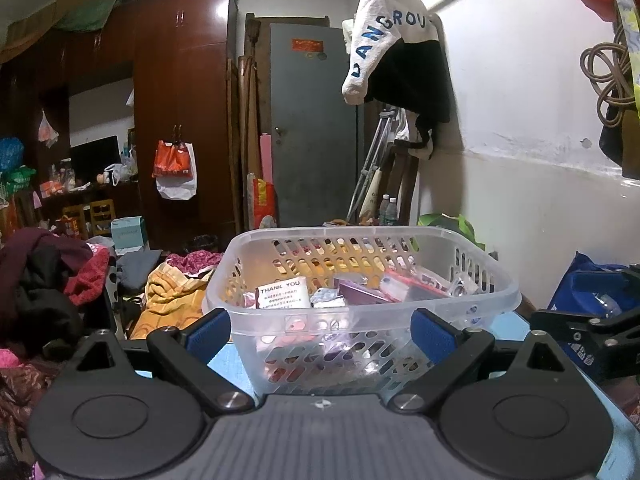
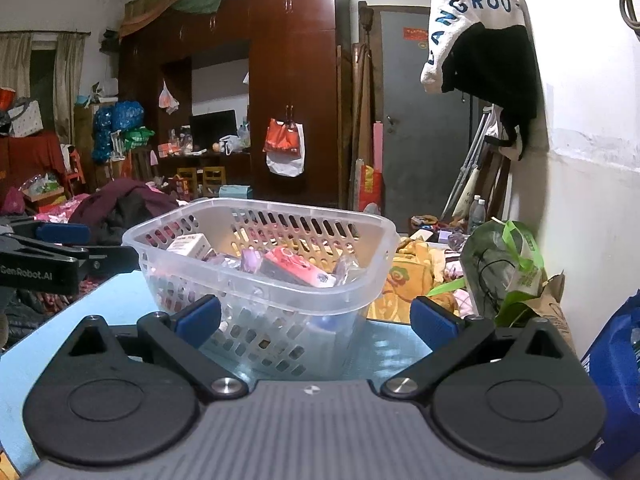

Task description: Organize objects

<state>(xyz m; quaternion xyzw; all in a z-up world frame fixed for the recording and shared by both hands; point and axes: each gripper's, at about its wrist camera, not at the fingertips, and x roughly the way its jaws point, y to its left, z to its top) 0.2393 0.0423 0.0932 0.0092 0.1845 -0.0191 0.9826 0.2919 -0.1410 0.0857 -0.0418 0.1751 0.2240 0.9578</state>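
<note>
A clear perforated plastic basket (image 1: 496, 280) stands on a light blue table (image 1: 224, 360). It holds several small items, among them a white "THANK YOU" card (image 1: 282, 293), purple packets and a red packet (image 2: 296, 266). My left gripper (image 1: 322, 334) is open and empty, its blue pads (image 1: 208, 332) on either side of the basket's near wall. My right gripper (image 2: 316, 318) is open and empty, just short of the basket (image 2: 372, 276), which sits left of centre in that view. The left gripper also shows at the left edge of the right wrist view (image 2: 40, 264). The right gripper shows at the right edge of the left wrist view (image 1: 588, 328).
A white wall (image 1: 540, 140) runs along the right with a hanging white and black garment (image 1: 396, 48). A green bag (image 2: 508, 272) and a blue bag (image 2: 616, 380) stand right of the table. Heaped clothes (image 1: 52, 280) and a yellow blanket (image 1: 172, 300) lie beyond the table's far edge.
</note>
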